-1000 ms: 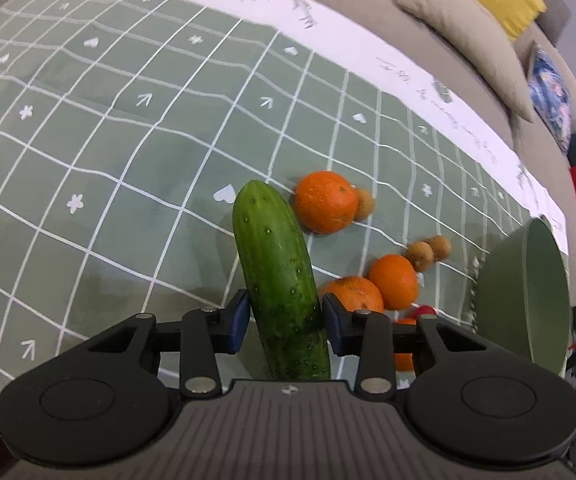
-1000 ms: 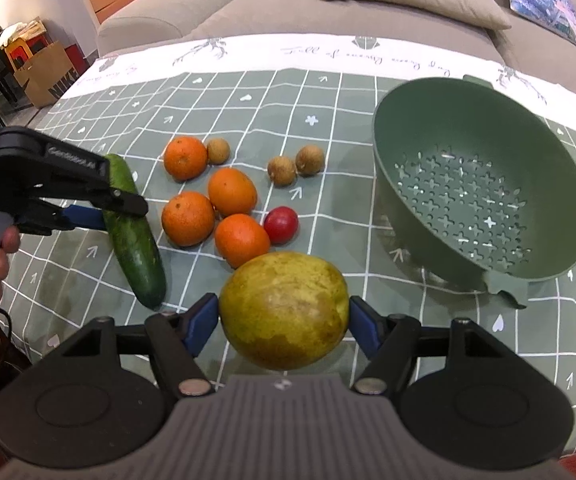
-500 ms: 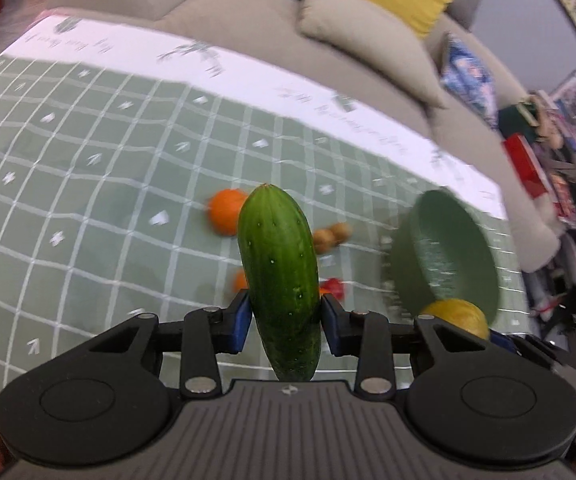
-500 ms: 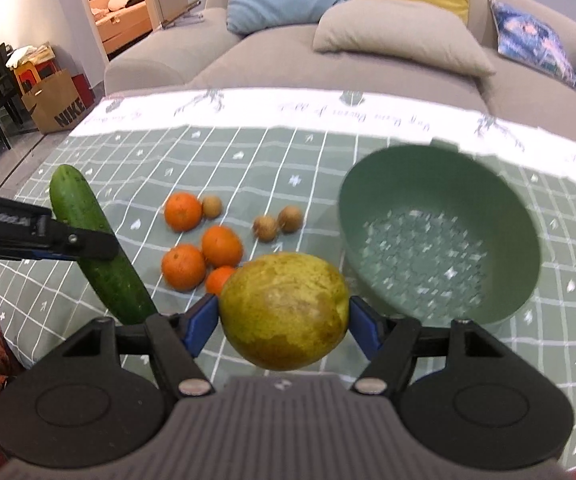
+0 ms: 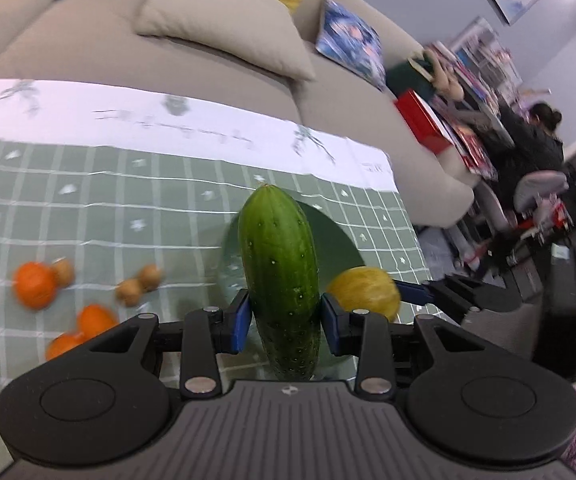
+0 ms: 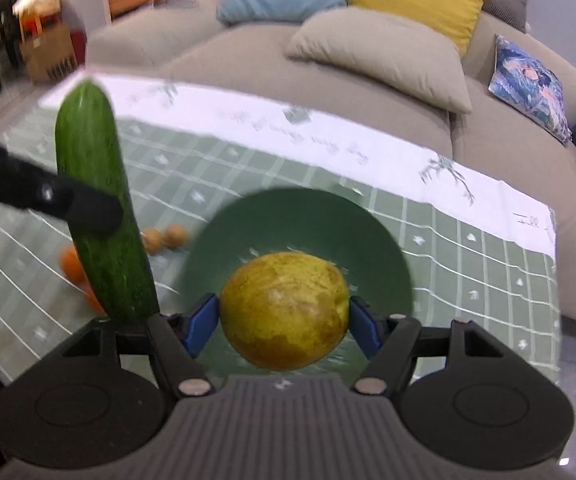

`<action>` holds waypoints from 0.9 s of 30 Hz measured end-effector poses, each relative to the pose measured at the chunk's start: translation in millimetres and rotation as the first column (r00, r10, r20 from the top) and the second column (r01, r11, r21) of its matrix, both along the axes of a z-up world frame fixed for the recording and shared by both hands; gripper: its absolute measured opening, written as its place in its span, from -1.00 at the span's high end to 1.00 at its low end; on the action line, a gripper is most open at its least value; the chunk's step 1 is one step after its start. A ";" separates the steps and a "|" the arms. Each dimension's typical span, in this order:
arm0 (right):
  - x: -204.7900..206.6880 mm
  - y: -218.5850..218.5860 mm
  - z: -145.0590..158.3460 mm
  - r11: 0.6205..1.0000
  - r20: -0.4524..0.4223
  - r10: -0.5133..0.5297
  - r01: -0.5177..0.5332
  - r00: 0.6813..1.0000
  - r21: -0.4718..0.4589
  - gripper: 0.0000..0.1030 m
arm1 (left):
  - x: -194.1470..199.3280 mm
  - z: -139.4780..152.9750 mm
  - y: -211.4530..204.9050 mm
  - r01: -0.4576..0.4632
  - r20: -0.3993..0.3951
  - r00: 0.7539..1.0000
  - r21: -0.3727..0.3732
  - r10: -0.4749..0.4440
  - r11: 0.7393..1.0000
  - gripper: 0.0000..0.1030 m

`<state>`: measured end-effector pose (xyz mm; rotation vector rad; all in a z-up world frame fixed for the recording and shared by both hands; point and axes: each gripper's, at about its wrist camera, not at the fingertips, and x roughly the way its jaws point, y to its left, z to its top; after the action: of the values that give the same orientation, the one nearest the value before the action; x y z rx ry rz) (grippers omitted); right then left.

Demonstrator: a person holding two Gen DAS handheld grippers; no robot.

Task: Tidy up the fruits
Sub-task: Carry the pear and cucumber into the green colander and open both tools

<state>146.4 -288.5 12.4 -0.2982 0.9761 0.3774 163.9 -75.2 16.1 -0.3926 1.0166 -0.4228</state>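
In the left wrist view, the left hand-held gripper [image 5: 283, 318] is clamping a cucumber [image 5: 279, 276] between its blue pads [image 5: 241, 321], closed to the cucumber's width, with the fruit pointing forward and up. Compared with half a second ago, the green colander [image 5: 338, 240] is now sitting directly behind the cucumber rather than off to the right, mostly hidden by it. The yellow-green pear [image 5: 364, 293] is now showing just right of the cucumber, held by the right hand-held gripper [image 5: 406, 292] coming in from the right. Oranges [image 5: 33, 290] and small brown fruits [image 5: 139, 285] are lying on the green checked tabletop [image 5: 87, 208] to the left, having slid leftward in the frame and blurred.

In the right wrist view, the right hand-held gripper [image 6: 283, 322] is gripping the pear [image 6: 283, 310] between both pads, opened wide to fit it. The pear is now hanging over the colander [image 6: 300, 220], which has shifted from the right to the centre of the view. The cucumber [image 6: 101, 220] is standing taller and nearer on the left, pinched by the left hand-held gripper [image 6: 75, 204], with brown fruits [image 6: 165, 237] and an orange [image 6: 71, 264] partly hidden behind it.
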 end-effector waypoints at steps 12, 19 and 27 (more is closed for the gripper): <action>43.8 -2.8 -54.2 0.981 -0.117 0.168 -0.178 0.979 -0.079 -0.29 | 53.9 -66.6 -40.0 0.058 -0.192 0.980 0.037 -0.050 0.998 0.21; 55.8 8.4 -74.3 0.959 -0.164 0.236 -0.257 0.958 -0.122 -0.29 | 61.5 -77.9 -51.6 0.098 -0.205 0.976 0.122 -0.072 0.988 0.21; 64.9 9.6 -88.9 0.956 -0.198 0.241 -0.268 0.950 -0.121 -0.30 | 67.6 -83.9 -56.3 0.096 -0.215 0.974 0.139 -0.064 0.986 0.20</action>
<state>211.4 -278.9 -76.5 -0.5350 1.1502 0.5778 231.5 -131.5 -67.8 -0.2665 1.2651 -0.3806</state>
